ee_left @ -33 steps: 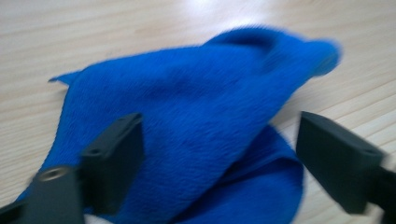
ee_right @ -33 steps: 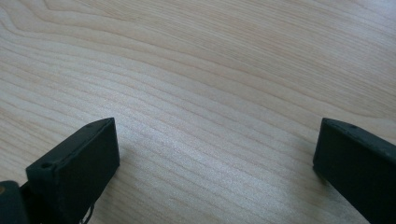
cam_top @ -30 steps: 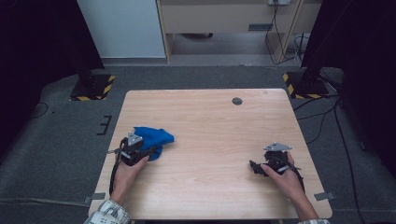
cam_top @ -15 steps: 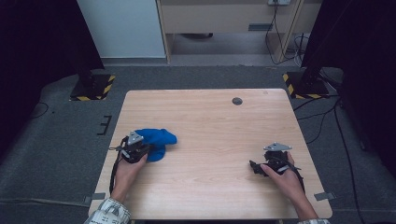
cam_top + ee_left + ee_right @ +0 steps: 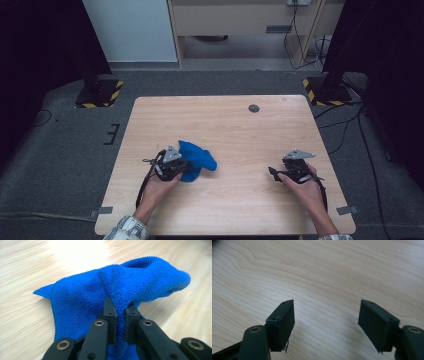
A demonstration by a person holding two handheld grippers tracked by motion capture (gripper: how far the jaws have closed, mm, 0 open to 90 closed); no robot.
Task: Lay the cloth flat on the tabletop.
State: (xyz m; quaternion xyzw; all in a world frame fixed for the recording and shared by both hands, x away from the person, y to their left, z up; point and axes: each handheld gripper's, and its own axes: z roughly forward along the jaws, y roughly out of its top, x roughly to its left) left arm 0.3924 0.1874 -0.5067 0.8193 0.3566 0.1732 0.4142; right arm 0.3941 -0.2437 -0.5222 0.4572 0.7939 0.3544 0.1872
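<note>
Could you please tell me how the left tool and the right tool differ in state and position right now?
The left tool is shut, pinching a fold of the blue cloth; the right tool is open and holds nothing. The left tool sits at the table's left-centre against the cloth, while the right tool sits near the right edge over bare wood. Both are black, hand-held and low over the table.
</note>
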